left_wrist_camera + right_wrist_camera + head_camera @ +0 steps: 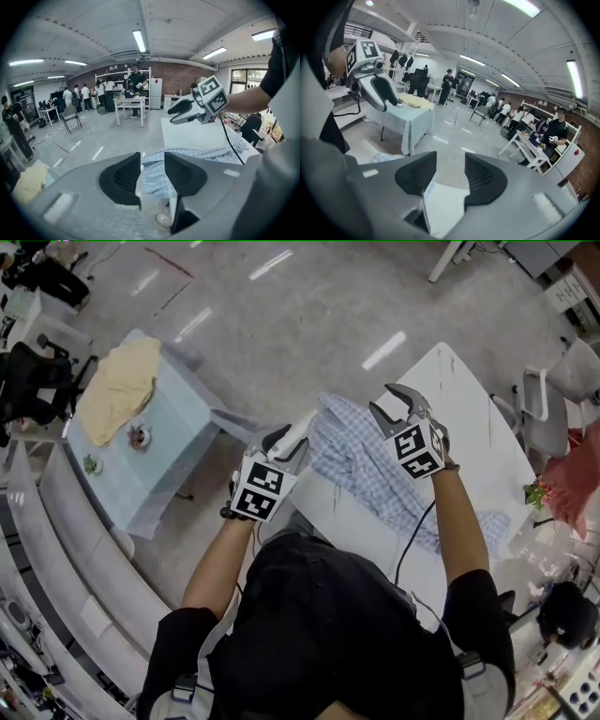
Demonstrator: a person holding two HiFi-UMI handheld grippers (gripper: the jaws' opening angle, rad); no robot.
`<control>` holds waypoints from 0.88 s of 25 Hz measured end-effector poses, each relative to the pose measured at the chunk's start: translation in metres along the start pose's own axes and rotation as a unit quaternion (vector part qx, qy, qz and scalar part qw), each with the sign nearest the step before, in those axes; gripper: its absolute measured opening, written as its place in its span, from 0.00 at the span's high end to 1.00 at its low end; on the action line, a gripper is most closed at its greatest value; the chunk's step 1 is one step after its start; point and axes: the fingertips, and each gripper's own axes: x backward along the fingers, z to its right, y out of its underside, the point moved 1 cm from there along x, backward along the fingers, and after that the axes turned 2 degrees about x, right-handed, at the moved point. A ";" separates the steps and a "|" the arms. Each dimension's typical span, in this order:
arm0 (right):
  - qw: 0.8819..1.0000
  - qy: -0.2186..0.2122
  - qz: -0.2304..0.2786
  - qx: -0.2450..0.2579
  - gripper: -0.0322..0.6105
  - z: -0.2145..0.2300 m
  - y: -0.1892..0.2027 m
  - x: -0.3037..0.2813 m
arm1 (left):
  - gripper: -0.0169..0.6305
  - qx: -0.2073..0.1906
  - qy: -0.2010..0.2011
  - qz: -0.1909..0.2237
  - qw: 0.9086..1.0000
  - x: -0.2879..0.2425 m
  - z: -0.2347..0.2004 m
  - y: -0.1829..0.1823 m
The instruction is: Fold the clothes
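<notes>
Where the table (452, 397) ends, a checked shirt (361, 460) lies rumpled.

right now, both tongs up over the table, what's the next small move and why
Probably lower the left tongs onto the near edge of the checked shirt and close on it. Both it and the right tongs stand open and empty above the white table, and the shirt lies rumpled just beyond the left pair.
</notes>
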 end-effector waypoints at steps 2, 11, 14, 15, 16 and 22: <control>1.000 0.016 -0.011 -0.015 0.66 -0.001 0.021 0.024 | 0.72 -0.017 0.018 0.001 1.000 -0.008 0.015 -0.008; 0.979 0.129 -0.092 -0.132 0.69 -0.008 0.164 0.179 | 0.72 -0.104 0.119 0.000 0.987 -0.049 0.128 -0.039; 0.963 0.172 -0.118 -0.172 0.69 -0.018 0.208 0.236 | 0.72 -0.134 0.155 -0.001 0.979 -0.060 0.173 -0.047; 0.957 0.185 -0.126 -0.185 0.69 -0.024 0.224 0.254 | 0.72 -0.145 0.168 -0.001 0.975 -0.064 0.189 -0.050; 0.951 0.196 -0.134 -0.197 0.69 -0.030 0.239 0.271 | 0.72 -0.154 0.179 -0.001 0.972 -0.067 0.204 -0.051; 0.918 0.249 -0.169 -0.259 0.70 -0.067 0.307 0.356 | 0.73 -0.199 0.229 -0.004 0.953 -0.081 0.282 -0.059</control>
